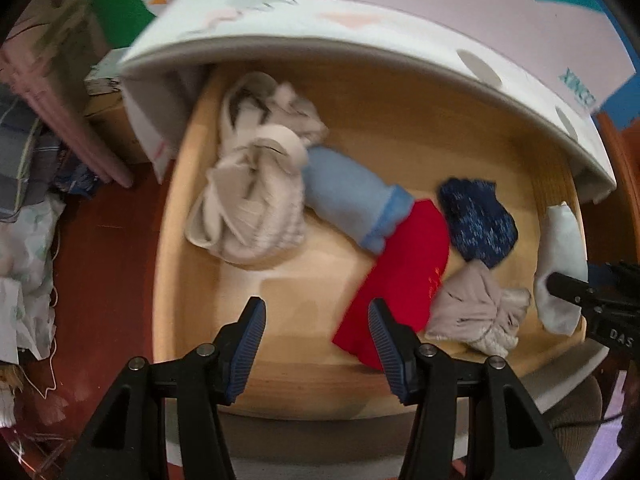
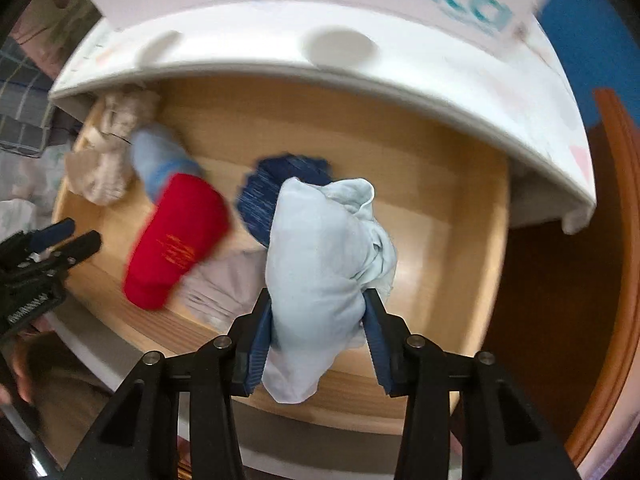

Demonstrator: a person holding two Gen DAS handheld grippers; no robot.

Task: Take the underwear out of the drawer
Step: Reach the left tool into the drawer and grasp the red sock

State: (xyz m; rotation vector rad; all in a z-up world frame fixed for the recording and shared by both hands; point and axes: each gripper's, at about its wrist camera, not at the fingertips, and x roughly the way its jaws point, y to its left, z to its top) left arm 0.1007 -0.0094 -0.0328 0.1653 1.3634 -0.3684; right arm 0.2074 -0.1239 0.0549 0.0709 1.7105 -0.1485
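Underwear (image 2: pixel 320 264), pale blue and bunched, sits clamped in our right gripper (image 2: pixel 318 336) above the drawer (image 2: pixel 452 200) near its front edge, its long axis running away from us; the lower end is hidden between the pads. Our left gripper (image 1: pixel 316 344) hangs released over the drawer's front edge. Motion blur smears the red cloth (image 2: pixel 176 240) and the beige bundle (image 1: pixel 248 200) at the left side.
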